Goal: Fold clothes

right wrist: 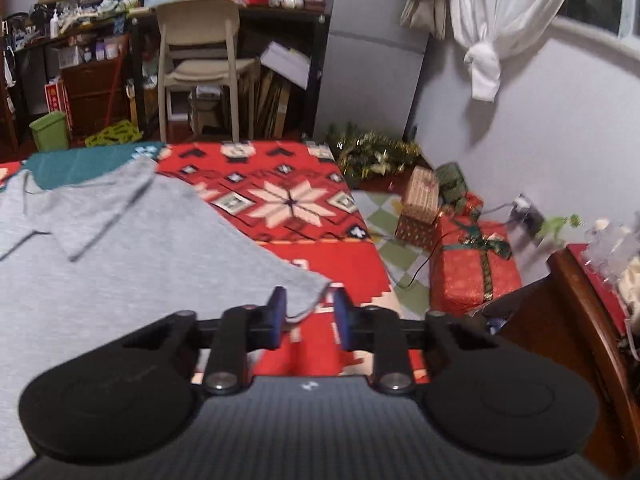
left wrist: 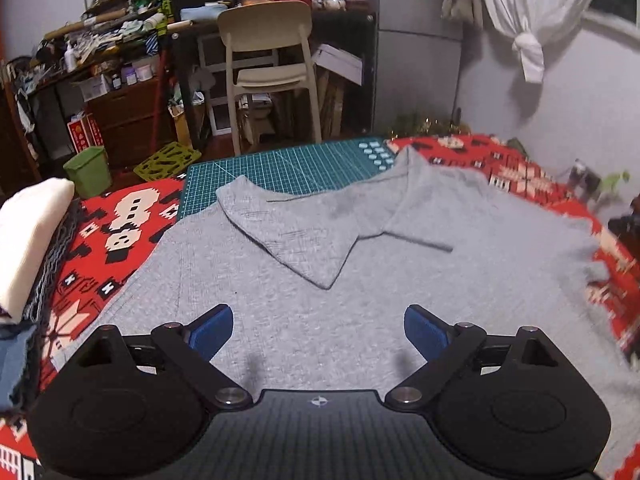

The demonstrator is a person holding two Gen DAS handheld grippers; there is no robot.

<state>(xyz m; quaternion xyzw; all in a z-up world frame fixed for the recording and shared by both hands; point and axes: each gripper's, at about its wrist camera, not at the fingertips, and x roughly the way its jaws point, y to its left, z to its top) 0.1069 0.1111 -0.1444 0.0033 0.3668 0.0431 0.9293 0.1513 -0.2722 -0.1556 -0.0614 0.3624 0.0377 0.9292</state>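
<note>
A grey shirt (left wrist: pixel 320 280) lies spread on the red patterned cloth (left wrist: pixel 120 232), with both sleeves folded in over its middle. My left gripper (left wrist: pixel 319 330) hovers wide open over the near part of the shirt, nothing between its blue pads. In the right wrist view the same grey shirt (right wrist: pixel 120 248) fills the left half. My right gripper (right wrist: pixel 310 318) stands partly open at the shirt's right corner, and that corner (right wrist: pixel 312 292) pokes into the gap between the fingers without being pinched.
A green cutting mat (left wrist: pixel 288 168) lies under the shirt's far edge. Folded white and dark fabrics (left wrist: pixel 28 240) are stacked at the left. A beige chair (left wrist: pixel 268 68), a green bin (left wrist: pixel 89 170) and cluttered shelves stand beyond. Wrapped gift boxes (right wrist: pixel 472 272) sit on the floor to the right.
</note>
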